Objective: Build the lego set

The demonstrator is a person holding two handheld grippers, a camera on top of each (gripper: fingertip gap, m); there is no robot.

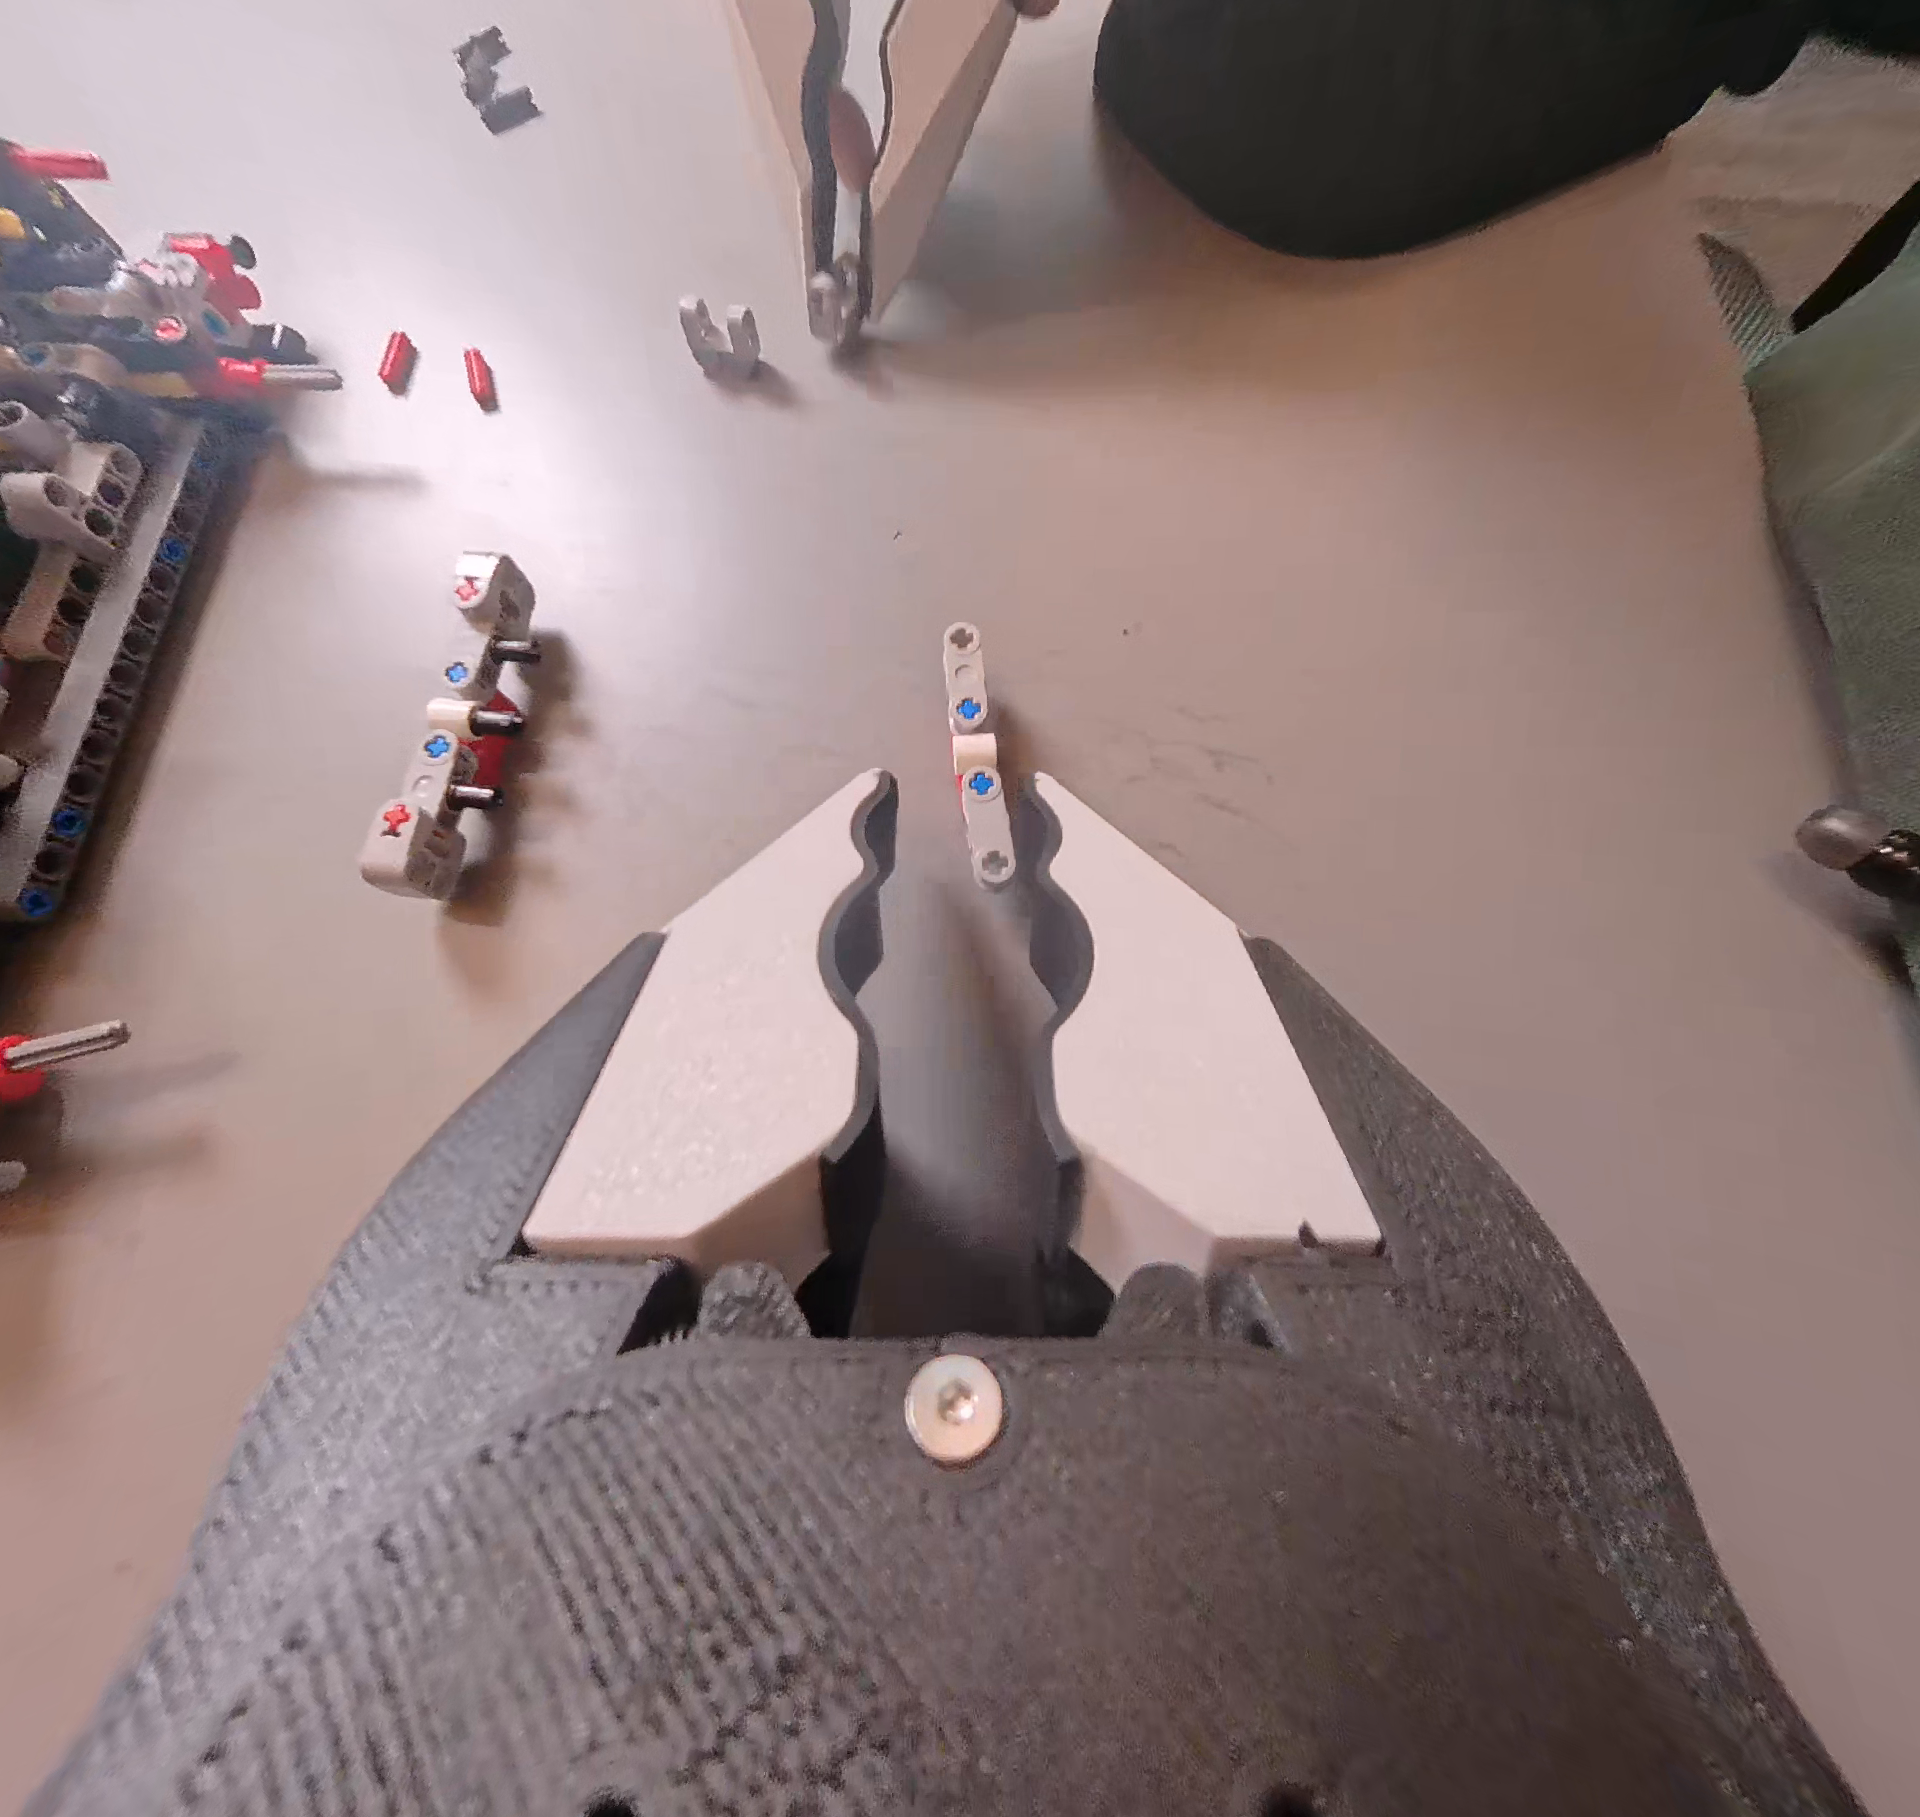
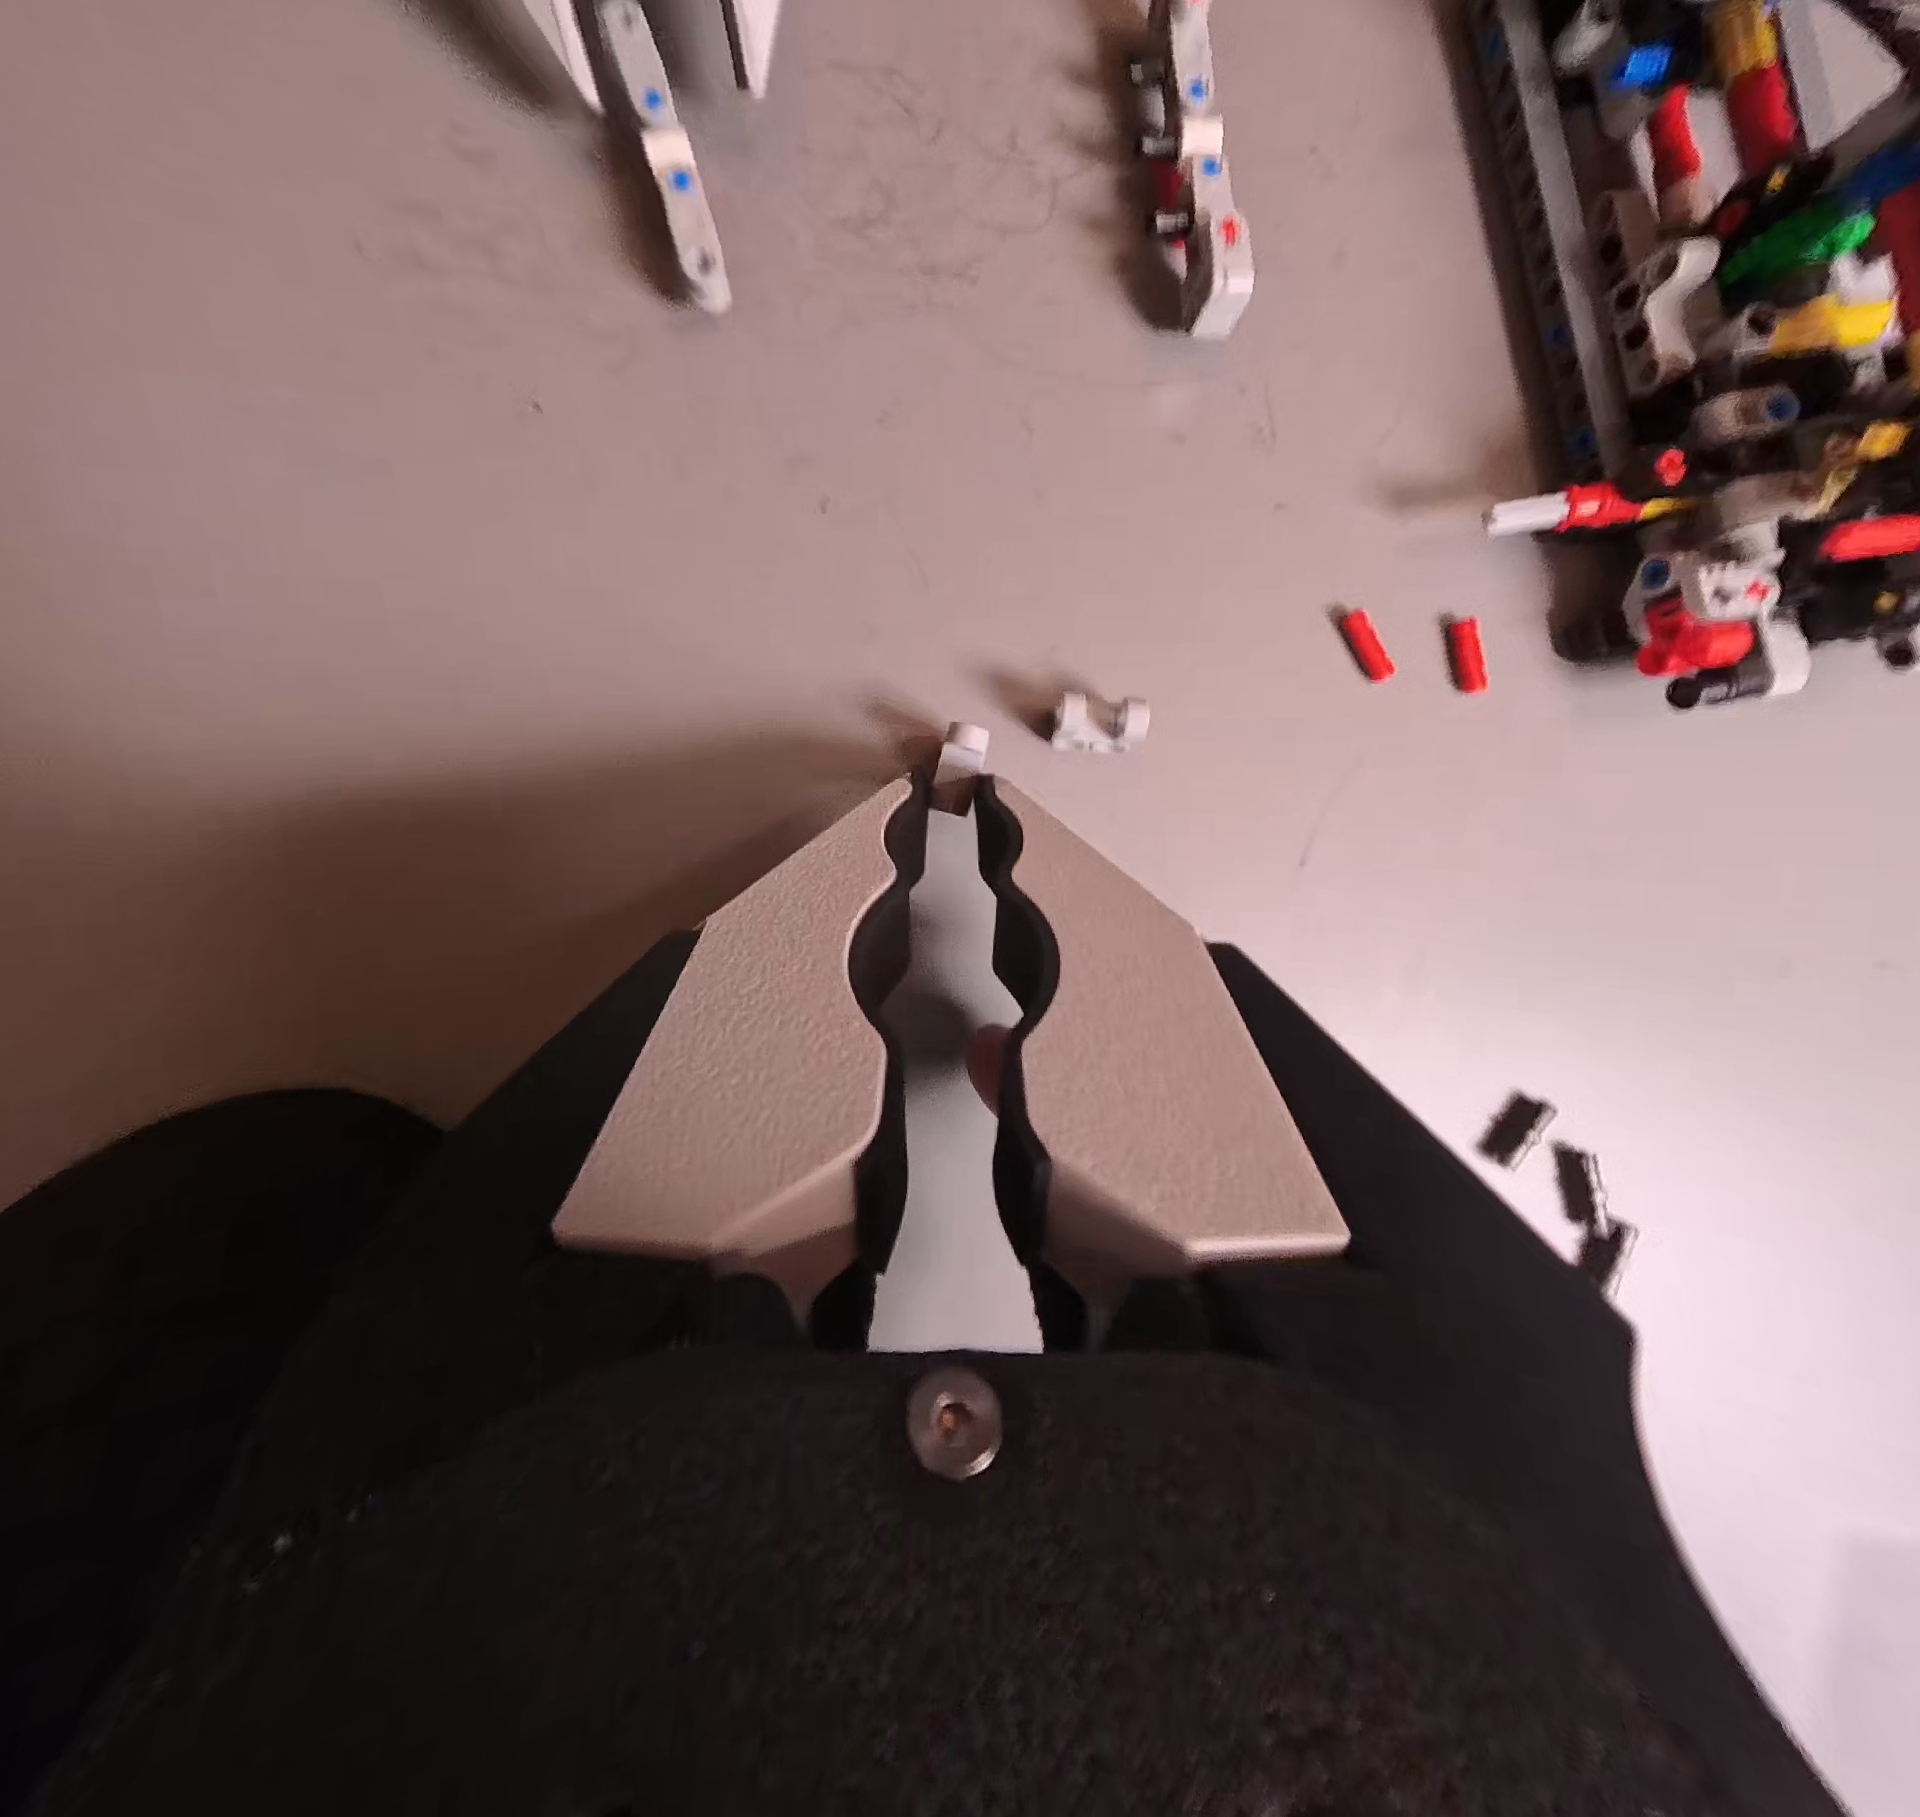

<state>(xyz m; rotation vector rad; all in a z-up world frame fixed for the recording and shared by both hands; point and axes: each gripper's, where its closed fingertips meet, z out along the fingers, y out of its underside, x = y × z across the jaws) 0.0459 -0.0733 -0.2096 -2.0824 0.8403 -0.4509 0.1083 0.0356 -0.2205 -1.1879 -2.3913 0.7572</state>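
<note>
My left gripper (image 1: 961, 782) is open and low over the table. A thin grey link assembly with blue pins (image 1: 975, 759) stands on edge between its fingertips, close to the right finger; I cannot tell if they touch. The same assembly (image 2: 675, 178) sticks out from the left gripper (image 2: 675, 94) in the right wrist view. My right gripper (image 2: 951, 780) is shut on a small grey connector (image 2: 963, 751) at the table surface. It also shows in the left wrist view (image 1: 842, 313). A second grey sub-assembly with red and blue pins (image 1: 447, 728) lies left of my left gripper.
The large multicoloured build (image 1: 94, 417) (image 2: 1714, 313) stands at the table's side. Near it lie two red pins (image 1: 398, 361) (image 2: 1363, 641), a grey clip piece (image 1: 722, 339) (image 2: 1101, 723), black pieces (image 1: 497, 79) (image 2: 1558, 1185) and a red-ended axle (image 1: 62, 1040). A dark sleeve (image 1: 1403, 74) is behind the right gripper. There is about 15 cm between the tips of the two grippers.
</note>
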